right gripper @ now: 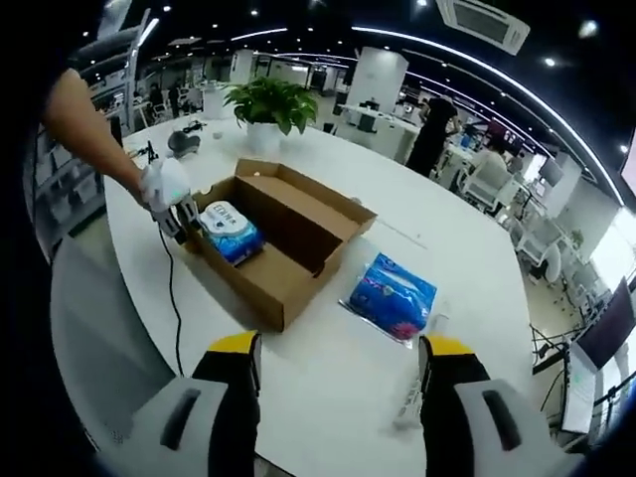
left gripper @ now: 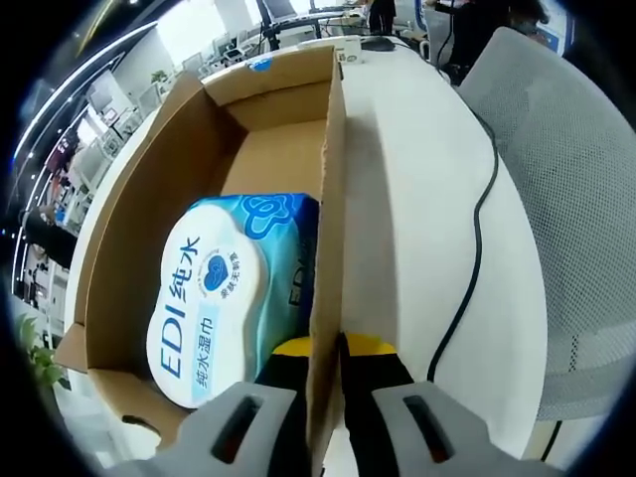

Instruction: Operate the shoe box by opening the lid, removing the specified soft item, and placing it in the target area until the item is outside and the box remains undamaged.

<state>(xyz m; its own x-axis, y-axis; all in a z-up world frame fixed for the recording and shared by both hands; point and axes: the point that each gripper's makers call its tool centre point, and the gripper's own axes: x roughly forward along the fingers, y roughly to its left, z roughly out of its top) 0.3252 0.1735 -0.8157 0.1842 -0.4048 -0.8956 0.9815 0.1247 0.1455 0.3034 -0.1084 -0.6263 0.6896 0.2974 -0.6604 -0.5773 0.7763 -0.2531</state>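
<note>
The shoe box (right gripper: 281,241) is plain brown cardboard. Inside it, the wipes pack (left gripper: 231,288) is light blue with a white lid and blue letters. Beside the box, on the white table (right gripper: 328,388), lies a blue packet (right gripper: 392,294) with pink marks. The gripper tips are yellow and black.

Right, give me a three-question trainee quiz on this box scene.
1. True or false: the left gripper grips the cardboard box by its wall.
2. What lies on the table outside the box? A) blue packet B) shoe C) cup
3. Fill in: the right gripper stands ____.

Key: 1 true. 2 A. 3 open; the wipes pack sits inside the box.
</note>
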